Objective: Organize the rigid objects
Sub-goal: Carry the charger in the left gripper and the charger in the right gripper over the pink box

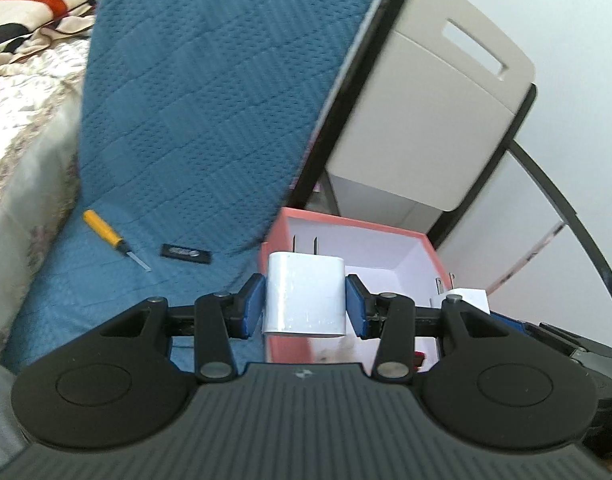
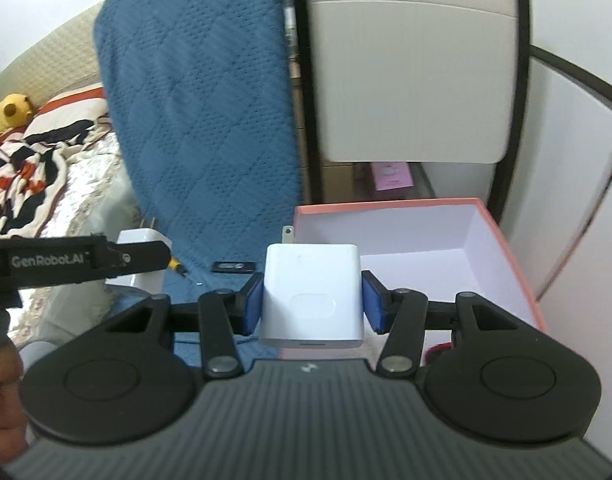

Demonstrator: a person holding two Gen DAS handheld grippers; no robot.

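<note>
Chargers — white plug (image 1: 304,294) between left jaws | adapter (image 2: 313,300) between right jaws

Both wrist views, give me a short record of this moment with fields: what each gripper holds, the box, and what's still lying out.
left gripper: jaws shut on rounded white charger, prongs pointing away
right gripper: jaws shut on square white charger
pink box: open, white inside, just ahead of both grippers
blue quilted cover: carries yellow-handled screwdriver and small black device
status: both chargers not yet in the box
</note>
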